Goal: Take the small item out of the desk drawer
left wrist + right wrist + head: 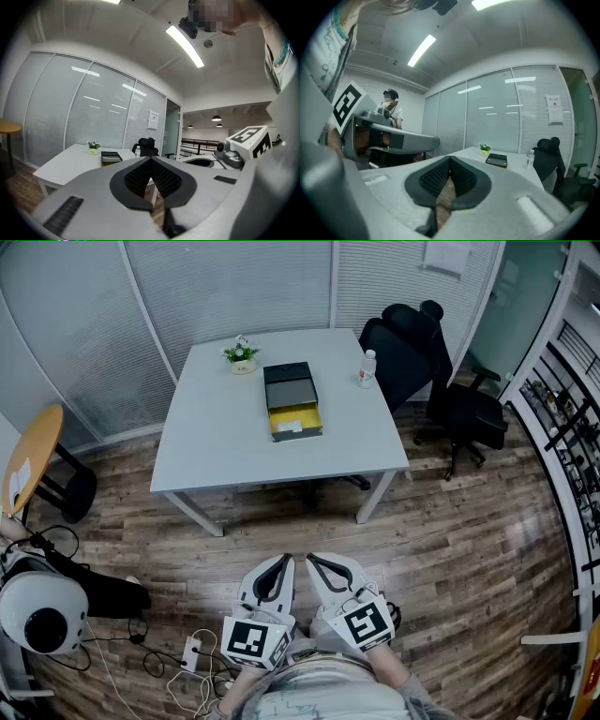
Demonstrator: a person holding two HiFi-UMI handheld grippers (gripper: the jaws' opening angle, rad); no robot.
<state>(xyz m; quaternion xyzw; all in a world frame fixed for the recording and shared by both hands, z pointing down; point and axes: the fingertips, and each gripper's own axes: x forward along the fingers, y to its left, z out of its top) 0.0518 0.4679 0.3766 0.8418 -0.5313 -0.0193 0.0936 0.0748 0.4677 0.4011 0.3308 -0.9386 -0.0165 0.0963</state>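
Left gripper (281, 562) and right gripper (315, 560) are hovering, fingers pressed together, empty; one surface (211, 451) is carrying one open drawer (295, 421), one plant (242, 354), one bottle (367, 368).

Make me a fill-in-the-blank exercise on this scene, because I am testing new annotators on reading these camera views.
1. On the white table, the yellow drawer of the desk drawer unit stands ____.
2. The water bottle stands at the table edge nearest the black office ____.
3. The left hand-held gripper and the right hand-held gripper both have their jaws ____, with nothing between them.

Missing words: open; chair; shut
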